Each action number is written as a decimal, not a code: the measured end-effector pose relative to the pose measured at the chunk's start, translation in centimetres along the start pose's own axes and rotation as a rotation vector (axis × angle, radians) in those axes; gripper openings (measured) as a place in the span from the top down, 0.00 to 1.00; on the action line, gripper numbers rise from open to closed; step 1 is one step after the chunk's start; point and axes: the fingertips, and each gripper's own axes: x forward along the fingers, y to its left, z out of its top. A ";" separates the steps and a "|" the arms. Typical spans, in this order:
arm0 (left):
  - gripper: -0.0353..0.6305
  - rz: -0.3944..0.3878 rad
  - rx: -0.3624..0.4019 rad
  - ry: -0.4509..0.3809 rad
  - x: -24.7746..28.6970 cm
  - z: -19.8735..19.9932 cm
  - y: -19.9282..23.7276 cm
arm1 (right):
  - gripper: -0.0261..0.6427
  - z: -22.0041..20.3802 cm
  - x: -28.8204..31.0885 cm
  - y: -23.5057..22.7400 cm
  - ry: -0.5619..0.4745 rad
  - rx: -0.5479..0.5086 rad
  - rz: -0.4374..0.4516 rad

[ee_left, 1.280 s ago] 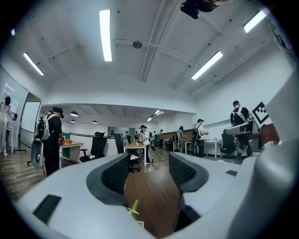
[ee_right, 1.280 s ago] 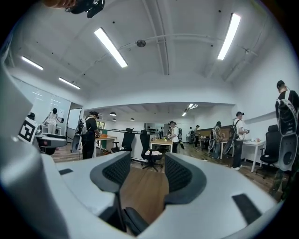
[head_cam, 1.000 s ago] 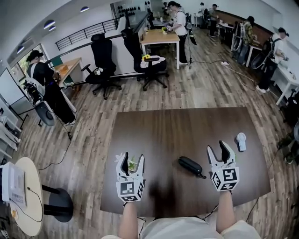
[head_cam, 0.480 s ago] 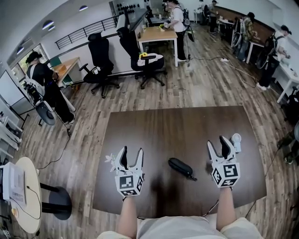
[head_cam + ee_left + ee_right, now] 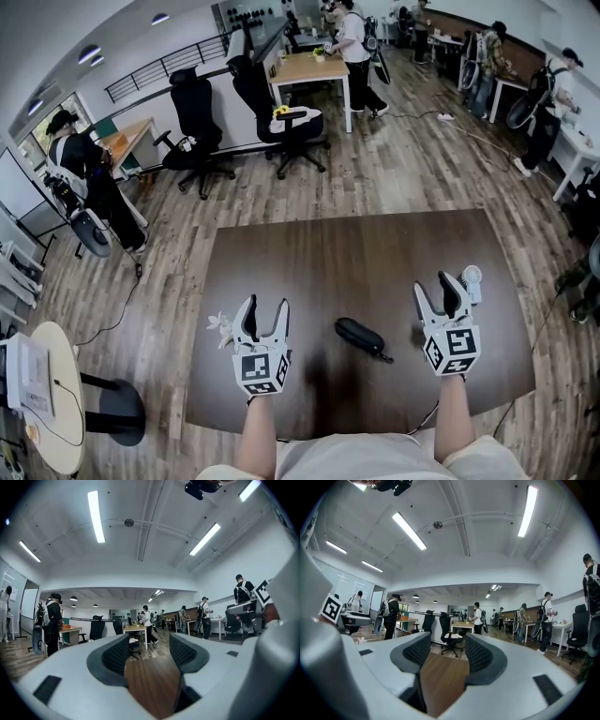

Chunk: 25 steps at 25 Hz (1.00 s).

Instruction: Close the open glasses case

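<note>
The black glasses case [image 5: 359, 337] lies on the dark brown table [image 5: 356, 246] near its front edge, slanted, a short strap at its right end. Its lid looks down. My left gripper [image 5: 263, 307] hovers to the left of it, open, with nothing between its fingers. My right gripper [image 5: 437, 287] is to the right of the case, also open and empty. Neither touches the case. In the left gripper view the gripper [image 5: 150, 641] shows only bare tabletop between its pads, and so does the gripper [image 5: 447, 644] in the right gripper view. The case is in neither of these views.
A small white flower-like thing [image 5: 220, 324] lies just left of my left gripper. A small white round object [image 5: 472, 278] sits beside my right gripper's far fingertip. Black office chairs [image 5: 281, 117], desks and several people stand beyond the table.
Both grippers have shifted a little to the right over the table. The white flower, earlier at the left gripper's jaws, now lies to its left. The right gripper is closer to the white round object.
</note>
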 end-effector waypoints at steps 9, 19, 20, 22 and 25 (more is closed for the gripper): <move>0.53 -0.003 -0.007 0.016 -0.3 -0.7 -0.1 | 0.61 -0.7 0.4 1.5 0.030 -0.031 0.035; 0.53 -0.043 -0.017 0.073 -1.7 -3.7 -1.7 | 0.60 -5.8 0.6 6.9 0.167 -0.057 0.193; 0.53 -0.046 -0.020 0.080 -1.8 -4.1 -1.8 | 0.60 -6.8 0.6 7.8 0.195 -0.070 0.222; 0.53 -0.052 -0.026 0.095 -2.0 -4.8 -2.2 | 0.59 -9.0 0.7 9.4 0.261 -0.108 0.281; 0.53 -0.062 -0.033 0.118 -2.5 -5.7 -2.7 | 0.57 -12.5 0.2 11.8 0.367 -0.188 0.368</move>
